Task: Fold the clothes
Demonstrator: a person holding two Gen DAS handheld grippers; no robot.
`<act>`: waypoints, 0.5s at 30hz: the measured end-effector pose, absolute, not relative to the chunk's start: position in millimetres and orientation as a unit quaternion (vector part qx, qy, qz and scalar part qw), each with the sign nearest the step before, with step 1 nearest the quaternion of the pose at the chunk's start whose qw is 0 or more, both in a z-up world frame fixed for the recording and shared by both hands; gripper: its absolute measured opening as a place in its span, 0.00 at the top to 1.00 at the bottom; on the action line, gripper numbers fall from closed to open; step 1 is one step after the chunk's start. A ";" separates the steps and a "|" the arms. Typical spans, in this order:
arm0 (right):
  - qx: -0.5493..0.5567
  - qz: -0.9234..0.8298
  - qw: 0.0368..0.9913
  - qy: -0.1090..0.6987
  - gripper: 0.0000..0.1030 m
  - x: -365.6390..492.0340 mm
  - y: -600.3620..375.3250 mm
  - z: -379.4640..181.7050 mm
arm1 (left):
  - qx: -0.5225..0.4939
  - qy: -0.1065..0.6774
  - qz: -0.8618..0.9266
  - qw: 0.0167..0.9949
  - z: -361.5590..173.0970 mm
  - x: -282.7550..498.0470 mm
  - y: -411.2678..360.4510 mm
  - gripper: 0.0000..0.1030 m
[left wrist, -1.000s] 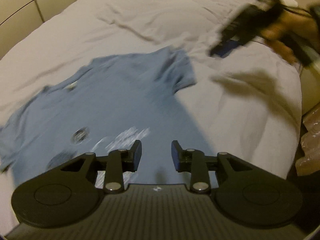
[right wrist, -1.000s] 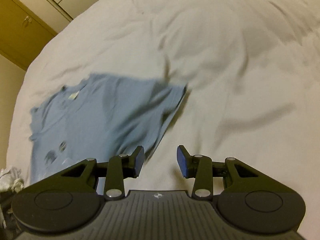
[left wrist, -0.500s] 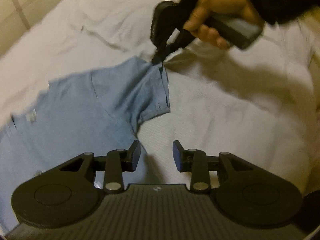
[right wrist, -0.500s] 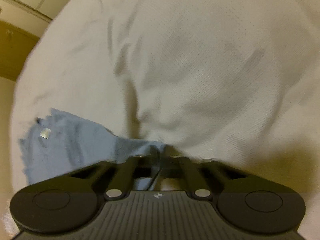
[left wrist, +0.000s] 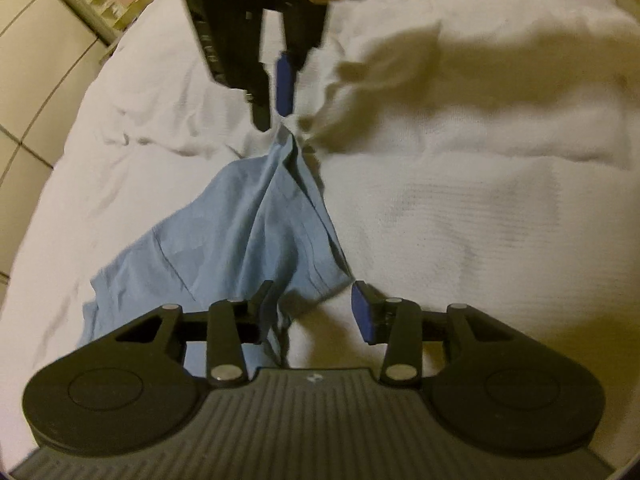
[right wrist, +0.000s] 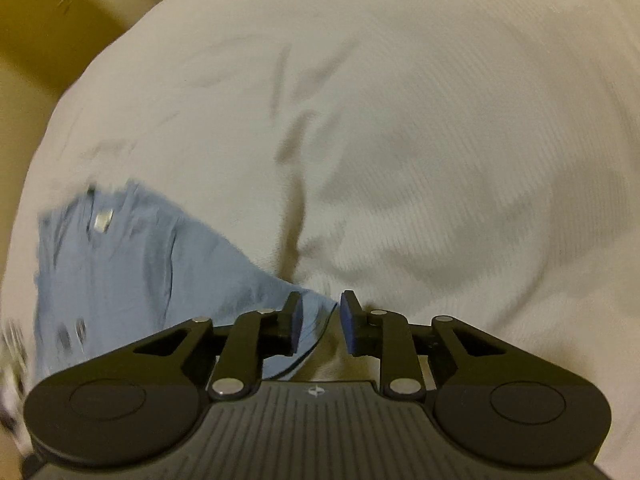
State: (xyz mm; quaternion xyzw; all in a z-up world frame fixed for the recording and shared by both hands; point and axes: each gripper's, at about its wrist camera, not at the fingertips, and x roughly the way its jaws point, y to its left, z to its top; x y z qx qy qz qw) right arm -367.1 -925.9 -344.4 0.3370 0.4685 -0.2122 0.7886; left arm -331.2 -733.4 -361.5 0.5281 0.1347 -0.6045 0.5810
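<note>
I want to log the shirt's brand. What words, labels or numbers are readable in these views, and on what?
None can be read.
Neck label on the blue T-shirt: a pale tag, too blurred to read.
Dark print marks on the shirt: smeared, unreadable.
Small white mark on the left gripper body: a logo, no letters.

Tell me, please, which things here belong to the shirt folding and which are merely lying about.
Belonging to the job:
light-blue short-sleeved fabric T-shirt
left gripper, open
right gripper, open at the sleeve

Merely about:
white textured bedspread, only the work surface
grey metal pole
yellowish wooden cabinet
</note>
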 end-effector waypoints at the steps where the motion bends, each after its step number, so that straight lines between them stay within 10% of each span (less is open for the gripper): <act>1: 0.305 -0.195 0.800 0.479 0.72 -365.2 -923.1 -340.9 | 0.536 0.131 -0.601 0.578 -364.6 -333.2 -736.8 0.71; 3: 0.190 -0.144 0.827 0.508 0.71 -359.1 -904.6 -330.4 | 0.551 0.132 -0.593 0.572 -369.3 -337.3 -744.3 0.98; 15: -0.348 0.063 0.796 0.492 0.54 -365.5 -823.3 -371.6 | 0.435 0.262 -0.571 0.645 -354.2 -330.6 -750.1 0.99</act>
